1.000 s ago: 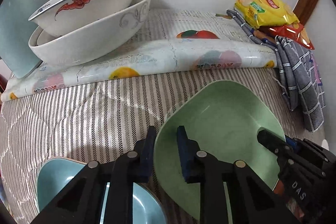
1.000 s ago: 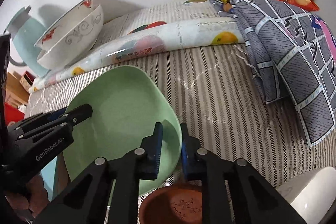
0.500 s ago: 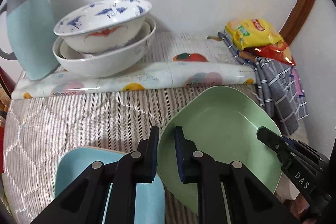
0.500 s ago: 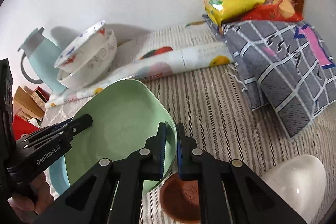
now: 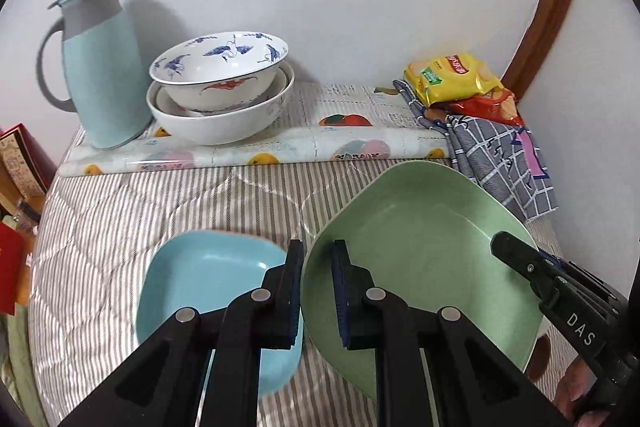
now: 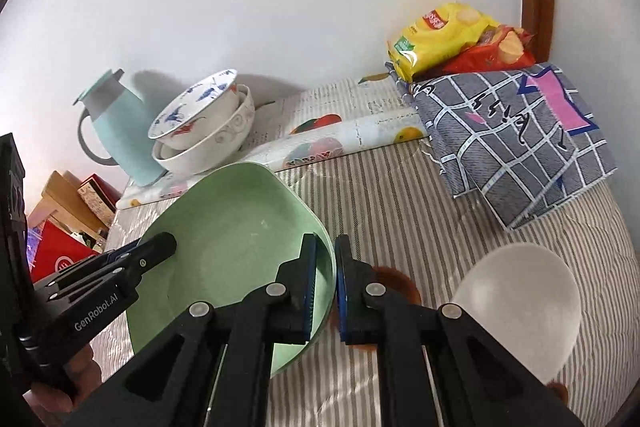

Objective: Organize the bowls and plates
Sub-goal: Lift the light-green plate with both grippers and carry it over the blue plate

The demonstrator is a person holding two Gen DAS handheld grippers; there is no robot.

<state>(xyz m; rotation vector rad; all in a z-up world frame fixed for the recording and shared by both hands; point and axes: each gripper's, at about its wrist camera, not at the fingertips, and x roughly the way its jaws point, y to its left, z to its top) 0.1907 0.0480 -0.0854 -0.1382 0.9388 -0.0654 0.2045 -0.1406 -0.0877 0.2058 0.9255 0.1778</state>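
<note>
Both grippers, left (image 5: 318, 291) and right (image 6: 324, 287), are clamped on opposite rims of the green plate (image 5: 424, 251), held clear of the striped cloth (image 5: 160, 211). Bowls (image 5: 220, 95) are already stacked by the wall. Blue plate (image 5: 208, 279), white dish (image 6: 516, 295) and brown dish (image 6: 394, 277) (half hidden) remain unsorted.

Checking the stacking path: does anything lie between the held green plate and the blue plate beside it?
Nothing visible does. Both hand-held grippers clamp the green plate by opposite rims; the blue plate lies empty just left of it on the striped cloth.
</note>
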